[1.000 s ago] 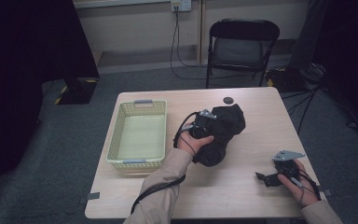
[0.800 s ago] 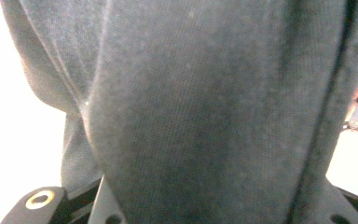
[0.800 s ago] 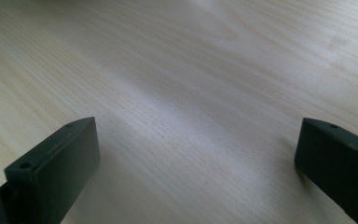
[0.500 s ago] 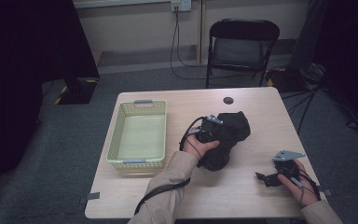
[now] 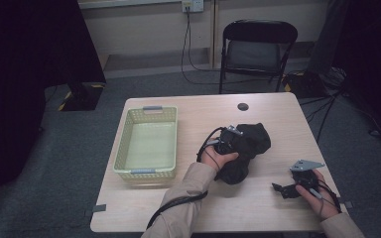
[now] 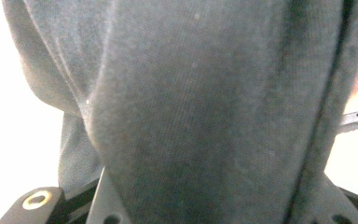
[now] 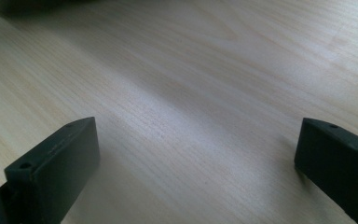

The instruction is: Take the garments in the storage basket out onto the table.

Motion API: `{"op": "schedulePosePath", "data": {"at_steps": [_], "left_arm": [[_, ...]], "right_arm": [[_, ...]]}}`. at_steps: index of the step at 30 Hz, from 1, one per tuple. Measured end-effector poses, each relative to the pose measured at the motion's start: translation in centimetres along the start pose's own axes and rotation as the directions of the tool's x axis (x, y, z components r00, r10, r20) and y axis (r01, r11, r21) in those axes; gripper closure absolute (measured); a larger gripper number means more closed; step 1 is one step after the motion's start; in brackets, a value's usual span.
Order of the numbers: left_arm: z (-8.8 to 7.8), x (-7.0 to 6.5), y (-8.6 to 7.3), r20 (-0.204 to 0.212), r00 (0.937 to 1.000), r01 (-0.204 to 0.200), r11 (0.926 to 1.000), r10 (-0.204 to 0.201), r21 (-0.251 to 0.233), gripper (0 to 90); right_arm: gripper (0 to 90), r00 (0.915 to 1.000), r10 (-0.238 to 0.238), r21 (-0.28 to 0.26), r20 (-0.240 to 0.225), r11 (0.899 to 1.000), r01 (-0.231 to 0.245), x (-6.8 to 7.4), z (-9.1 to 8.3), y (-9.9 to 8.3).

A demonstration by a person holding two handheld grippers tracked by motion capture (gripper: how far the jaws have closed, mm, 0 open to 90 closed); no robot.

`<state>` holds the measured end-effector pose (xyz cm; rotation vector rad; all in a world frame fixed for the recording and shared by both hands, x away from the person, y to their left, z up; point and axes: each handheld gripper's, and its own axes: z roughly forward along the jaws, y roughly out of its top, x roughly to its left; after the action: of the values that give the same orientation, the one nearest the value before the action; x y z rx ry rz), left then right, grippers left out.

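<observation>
At worktop centre, right of middle: black cloth [image 5: 245,148], a bunched dark garment, lying in a heap on the pale wood.
Cloth, close up: in the left gripper view the dark knit fabric [image 6: 205,107] hangs right over the camera, folds running top to bottom, bright worktop showing at the left edge.
Left gripper [image 5: 226,144]: in the person's left hand [image 5: 216,159], pressed into the near-left side of the cloth; cable loops off its left side.
Left jaws: drawn together, clamped on a fold of the cloth; jaw tips themselves buried under fabric.
Right gripper [image 5: 284,190]: in the right hand [image 5: 317,196], near the front right corner of the worktop, well apart from the cloth, pointing left; grey three-cornered plate on top.
Right jaws: wide apart, nothing between them; the right gripper view has bare wood grain [image 7: 200,84] between the two black jaws, which sit low over the surface.
Basket [image 5: 121,153]: pale yellow-green plastic, lattice walls, grey handle clips at both short ends; on the left half of the worktop, well apart from the cloth.
Small dark round spot [image 5: 243,106]: on the worktop near the far edge, beyond the cloth; cannot tell what it is.
Folding chair [image 5: 258,47]: black, behind the far edge of the worktop, on grey carpet.
</observation>
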<state>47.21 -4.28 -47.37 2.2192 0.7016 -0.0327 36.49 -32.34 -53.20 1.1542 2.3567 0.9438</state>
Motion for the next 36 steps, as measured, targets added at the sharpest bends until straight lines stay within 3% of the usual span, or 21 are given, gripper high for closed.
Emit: {"op": "schedulePosePath", "data": {"at_steps": [12,18,22,33,36], "left_arm": [[1.0,-0.4,-0.4,-0.023,0.9997,-0.008,0.9982,0.01,0.059,56.3],[1.2,-0.2,-0.6,-0.02,0.9998,-0.003,0.9985,0.004,0.054,54.4],[1.2,-0.2,-0.7,-0.04,0.9991,-0.009,0.9978,0.012,0.065,52.7],[1.6,-0.1,-0.7,-0.068,0.9973,-0.021,0.9969,0.027,0.076,43.8],[1.7,-0.1,-0.8,-0.075,0.997,-0.016,0.9972,0.021,0.074,37.4]], "right_arm": [[0.0,1.0,0.001,0.001,0.0,1.0,-0.001,0.0,0.0,0.0],[0.0,1.0,0.001,0.001,0.0,1.0,-0.001,0.0,0.0,0.0],[0.0,1.0,0.0,0.001,0.0,1.0,0.0,0.0,0.0,0.0],[0.0,1.0,0.0,0.001,0.0,1.0,0.0,0.0,0.0,0.0],[0.0,1.0,0.0,0.001,0.0,1.0,0.0,0.0,0.0,0.0]]}}
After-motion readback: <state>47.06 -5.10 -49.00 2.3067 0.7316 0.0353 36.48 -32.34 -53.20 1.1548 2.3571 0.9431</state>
